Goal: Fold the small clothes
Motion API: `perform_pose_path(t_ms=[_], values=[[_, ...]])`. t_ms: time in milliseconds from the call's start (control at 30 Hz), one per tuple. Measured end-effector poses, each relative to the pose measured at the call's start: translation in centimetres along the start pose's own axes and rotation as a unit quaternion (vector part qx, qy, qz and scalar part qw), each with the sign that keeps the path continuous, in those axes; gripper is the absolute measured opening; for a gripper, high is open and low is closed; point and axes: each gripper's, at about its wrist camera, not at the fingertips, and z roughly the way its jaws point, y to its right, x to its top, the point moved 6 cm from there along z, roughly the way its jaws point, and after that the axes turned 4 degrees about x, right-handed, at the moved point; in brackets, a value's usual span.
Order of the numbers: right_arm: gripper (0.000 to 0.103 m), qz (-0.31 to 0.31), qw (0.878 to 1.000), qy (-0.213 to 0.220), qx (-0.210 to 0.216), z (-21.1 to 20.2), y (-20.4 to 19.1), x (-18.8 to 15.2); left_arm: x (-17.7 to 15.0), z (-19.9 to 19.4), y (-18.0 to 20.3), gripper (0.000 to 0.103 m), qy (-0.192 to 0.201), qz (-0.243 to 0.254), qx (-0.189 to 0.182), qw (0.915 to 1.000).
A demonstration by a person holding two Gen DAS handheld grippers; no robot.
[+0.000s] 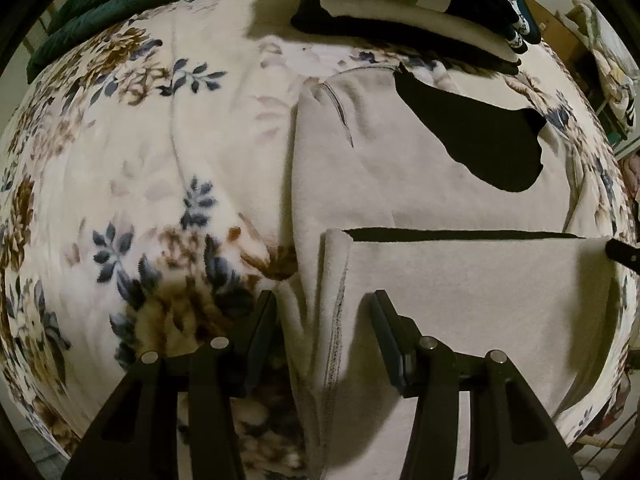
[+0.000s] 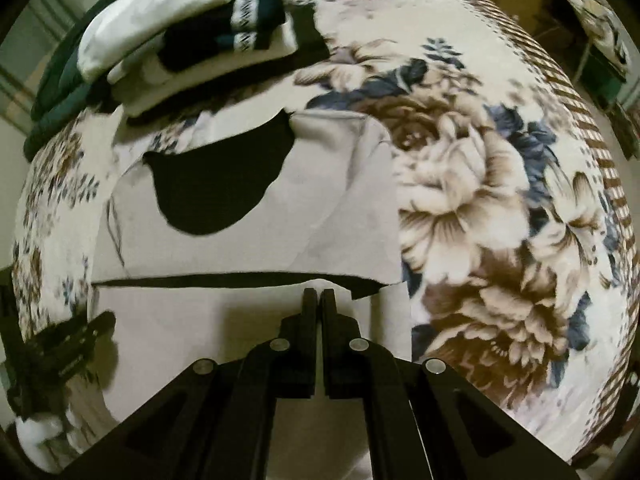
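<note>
Beige garment (image 1: 400, 184) lies flat on the floral blanket (image 1: 120, 168), near part folded up over the middle; black patch (image 1: 476, 136) at its far end. Left hand-held gripper (image 1: 324, 304) stands part open over the fold's left edge, pads not pressing it. Right hand-held gripper (image 2: 319, 300) is closed at the fold's far edge; grip on cloth unclear. Folded stack (image 2: 192, 36) sits beyond.

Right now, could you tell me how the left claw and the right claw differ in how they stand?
The left claw stands open, astride the folded edge of the cream fleece garment; the right claw is shut. The left claw sits at the garment's side edge, the right claw at the fold's top edge. Both are black and point down at it.
</note>
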Motion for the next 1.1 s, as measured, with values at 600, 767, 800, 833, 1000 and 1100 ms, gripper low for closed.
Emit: perform_pose_path(t_ms=[600,767,800,833,1000,1100], values=[[0.042,0.184,0.971,-0.076,0.132,0.9,7.4,-1.9,0.3,0.7,-0.3,0.044,-0.020,-0.028,-0.046,0.9983],[0.003,0.149,0.985,-0.059,0.061,2.4,6.3,-1.0,1.2,1.3,-0.4,0.021,-0.017,-0.040,-0.055,0.9976],[0.003,0.153,0.984,-0.057,0.064,2.3,6.3,-0.9,1.2,0.9,-0.6,0.021,-0.018,-0.042,-0.055,0.9975],[0.004,0.159,0.982,-0.064,0.073,2.1,6.3,-1.1,1.0,0.5,-0.8,0.021,-0.021,-0.045,-0.055,0.9973],[0.037,0.155,0.978,-0.093,0.102,-0.8,6.7,-4.4,-2.2,-2.8,-2.9,0.048,-0.025,-0.067,-0.053,0.9960],[0.037,0.142,0.974,-0.135,0.117,-1.5,6.2,-8.3,-5.1,-3.5,-4.0,0.058,-0.038,-0.090,-0.058,0.9935]])
